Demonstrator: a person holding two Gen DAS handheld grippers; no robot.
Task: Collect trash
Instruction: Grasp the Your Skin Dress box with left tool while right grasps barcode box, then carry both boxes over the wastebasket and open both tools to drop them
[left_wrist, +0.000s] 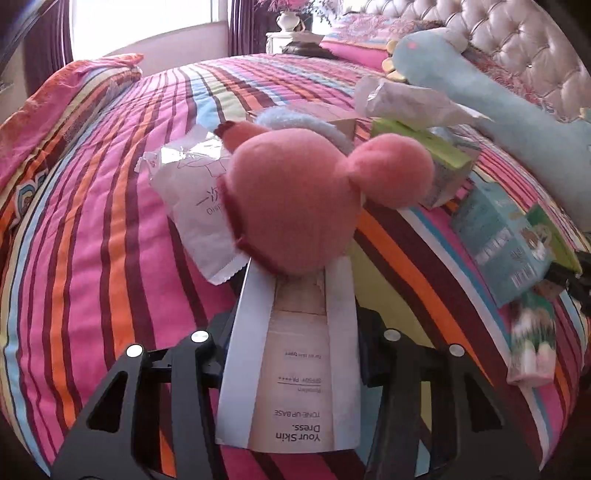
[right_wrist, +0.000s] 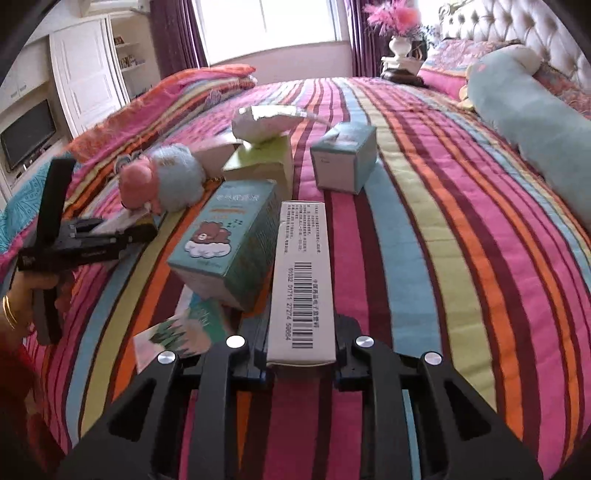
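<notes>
We work over a bed with a quilted cover in pink, orange, blue and green stripes, where several pieces of trash lie together. Our left gripper pinches a long white and beige cosmetic carton printed with "Your Skin Dress", which lies between the jaws and points away from us; its far end goes under a pink plush toy with a fluffy blue part. Left of the toy lies a flat white paper wrapper on the cover. Our right gripper is closed on a narrow white cardboard box with a barcode, and the pads press on its near end. Just beside this box, on its left, rests a teal carton with a cartoon bear on a cloud, tilted. Farther away a small teal and white cube box stands alone, and a green tissue box has crumpled white paper on top. A long pale blue plush toy lies near the tufted headboard.
</notes>
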